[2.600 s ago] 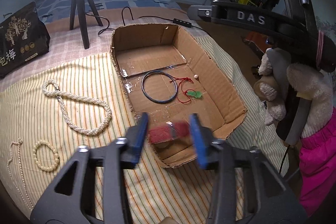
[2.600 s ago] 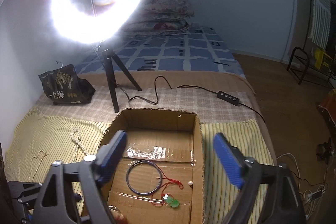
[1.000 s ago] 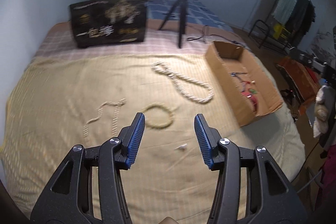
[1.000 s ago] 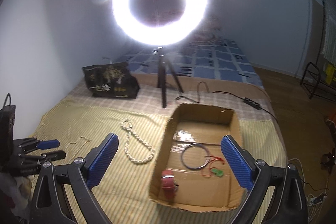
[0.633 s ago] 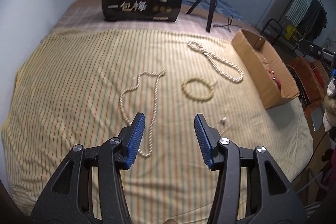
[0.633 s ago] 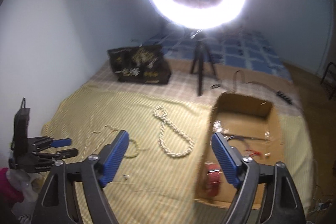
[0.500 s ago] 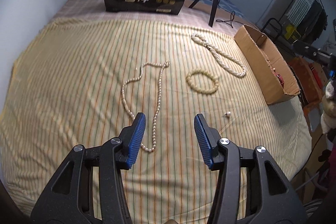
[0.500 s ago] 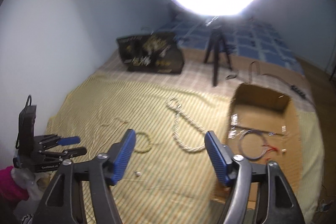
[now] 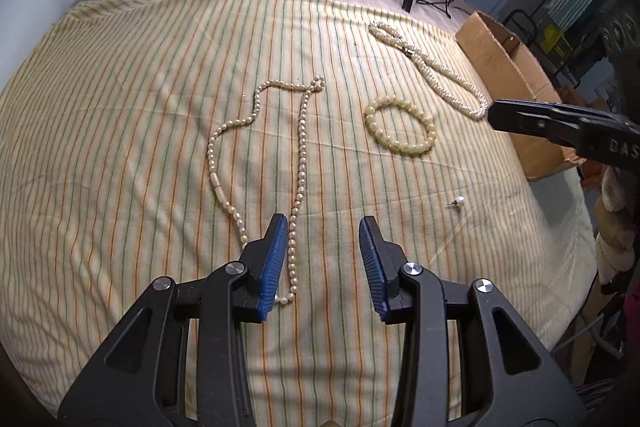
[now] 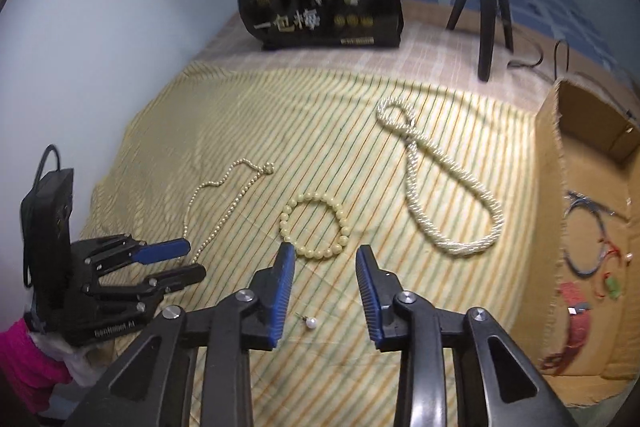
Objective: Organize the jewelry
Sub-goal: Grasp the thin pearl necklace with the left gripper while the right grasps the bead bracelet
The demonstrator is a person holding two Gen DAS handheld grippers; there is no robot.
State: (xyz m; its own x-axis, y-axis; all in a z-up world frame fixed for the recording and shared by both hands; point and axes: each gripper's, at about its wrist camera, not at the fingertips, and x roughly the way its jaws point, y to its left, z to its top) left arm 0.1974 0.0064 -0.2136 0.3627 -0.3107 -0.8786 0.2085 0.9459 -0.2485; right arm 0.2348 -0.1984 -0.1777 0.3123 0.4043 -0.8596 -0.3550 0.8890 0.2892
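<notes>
My left gripper (image 9: 324,227) is open and empty above the near end of a thin pearl necklace (image 9: 301,155) on the striped cloth. My right gripper (image 10: 325,259) is open and empty just before a cream bead bracelet (image 10: 314,225), above a pearl earring (image 10: 310,323). A thick twisted pearl necklace (image 10: 452,195) lies further right. The cardboard box (image 10: 552,155) at right holds a blue hoop (image 10: 588,239), a red strap (image 10: 574,323) and a red cord with a green pendant (image 10: 612,283). The left view also shows the bracelet (image 9: 400,127), the earring (image 9: 458,202), the thick necklace (image 9: 432,67) and the box (image 9: 504,67).
A black printed bag (image 10: 320,7) stands at the back of the bed. A ring-light tripod (image 10: 488,7) with a cable stands behind the box. The left gripper's body (image 10: 104,267) shows at the left of the right wrist view. The bed edge runs right of the box.
The left gripper dropped a red strap into the box, swung left and came down over the thin necklace. The right gripper swung left from the box, lowered toward the bracelet, and its jaws narrowed.
</notes>
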